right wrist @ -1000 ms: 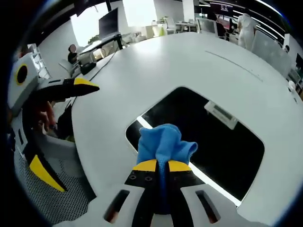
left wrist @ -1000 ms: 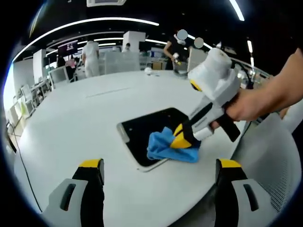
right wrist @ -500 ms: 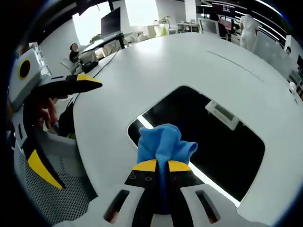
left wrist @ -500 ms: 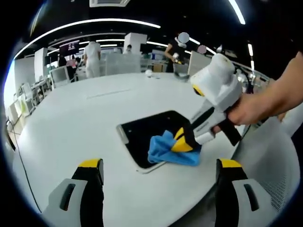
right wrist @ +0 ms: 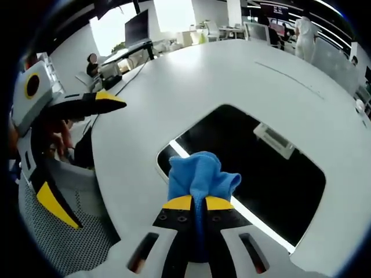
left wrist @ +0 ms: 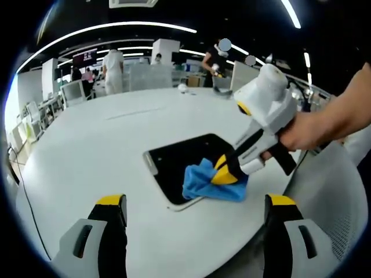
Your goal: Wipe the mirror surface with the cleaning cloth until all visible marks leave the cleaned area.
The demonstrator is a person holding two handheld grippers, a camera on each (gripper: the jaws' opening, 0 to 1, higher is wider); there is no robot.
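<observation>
Little has changed since a second ago: the blue cleaning cloth sits at nearly the same spot on the mirror, having slid only slightly along its near edge, and the left gripper has stayed where it was.

The right gripper reaches in over the tabletop from the right of the left gripper view, held by a person's hand, its body tilted down so the tips press toward the mirror. The left gripper hangs back above the tabletop edge — its fingers stand wide apart with nothing between them.

The right gripper's fingers are closed narrowly on the cleaning cloth, which bunches up just ahead of the yellow tips and rests on the mirror's near corner, touching the dark glass. The rest of the mirror lies flat on the tabletop, stretching away beyond the fingertips.
</observation>
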